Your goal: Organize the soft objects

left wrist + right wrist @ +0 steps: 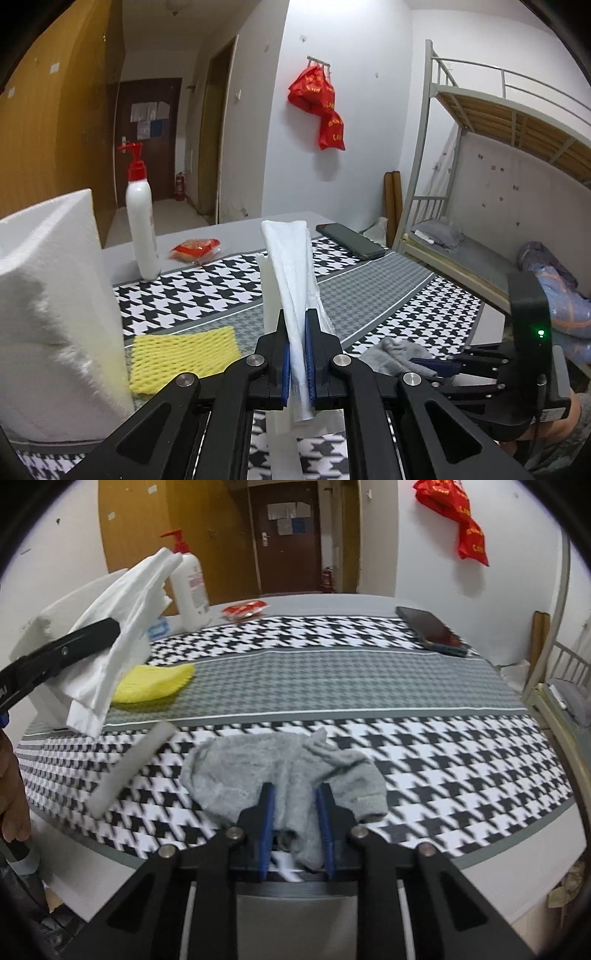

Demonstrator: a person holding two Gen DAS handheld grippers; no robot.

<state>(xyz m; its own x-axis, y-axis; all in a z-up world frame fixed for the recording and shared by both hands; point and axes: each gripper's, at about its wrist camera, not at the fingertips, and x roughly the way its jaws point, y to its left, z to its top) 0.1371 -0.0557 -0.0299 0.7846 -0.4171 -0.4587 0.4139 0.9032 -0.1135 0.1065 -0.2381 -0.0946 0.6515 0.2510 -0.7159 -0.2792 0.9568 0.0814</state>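
A: Biggest first? Table with black-and-white houndstooth cloth (369, 686), a white foam block (55, 288) at near left, cut off by the frame edge.

B: Task items?

A: White folded cloth (295, 280), long axis running away from the left wrist camera and tilted up, far end fanning wider. Left gripper (297, 354) is clamped tight on its near end. In the right view it hangs above the table at left.

B: The other one?

A: Crumpled grey sock (280, 771) on the near side of the table, no clear long axis. Right gripper (295, 827) fingers press on its near edge; the pinched part is hidden.

B: Smaller stuff?

A: Yellow foam net sleeve (184, 354) lying flat by the block, white foam strip (129, 771) lying diagonally left of the sock. Right view is blurred.
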